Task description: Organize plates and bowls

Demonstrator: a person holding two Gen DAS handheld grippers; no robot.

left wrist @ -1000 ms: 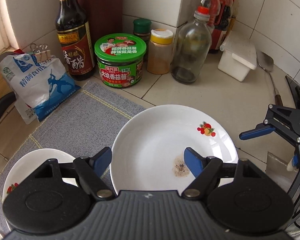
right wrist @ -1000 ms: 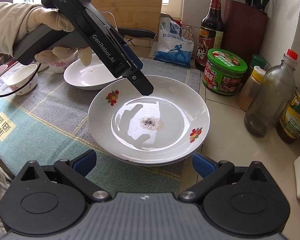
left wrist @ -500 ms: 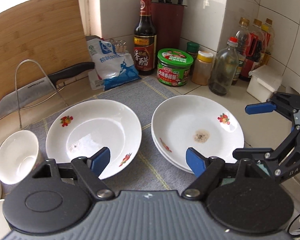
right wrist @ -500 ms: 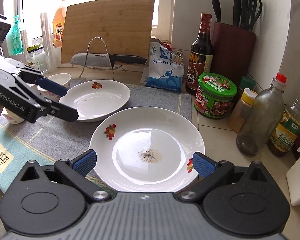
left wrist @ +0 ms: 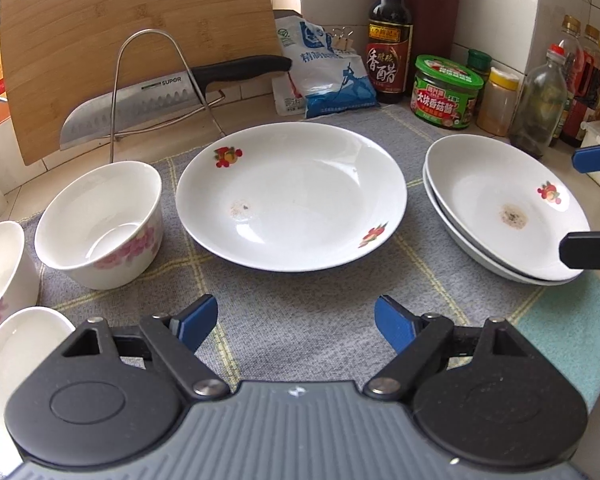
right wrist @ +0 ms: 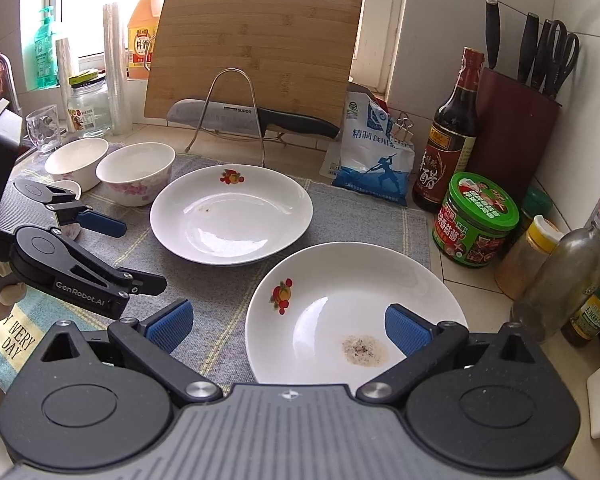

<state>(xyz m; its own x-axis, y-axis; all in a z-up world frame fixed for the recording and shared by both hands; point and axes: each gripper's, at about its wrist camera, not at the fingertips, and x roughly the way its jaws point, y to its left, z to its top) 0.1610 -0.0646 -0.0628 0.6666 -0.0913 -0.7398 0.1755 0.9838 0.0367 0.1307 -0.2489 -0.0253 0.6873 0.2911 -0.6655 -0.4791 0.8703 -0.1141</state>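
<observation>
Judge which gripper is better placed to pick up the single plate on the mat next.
Left, probably. The left gripper faces the single plate head-on, its empty jaws opening just short of the near rim. The right gripper hangs over the stacked plates instead.

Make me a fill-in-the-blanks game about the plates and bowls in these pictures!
1. The knife rests on a wire rack in front of the wooden ____ board.
2. The lone plate lies on a grey ____.
3. The jar beside the dark bottle has a ____ lid.
4. The stack near the right gripper holds ____ plates.

Missing words: cutting; mat; green; two
</observation>
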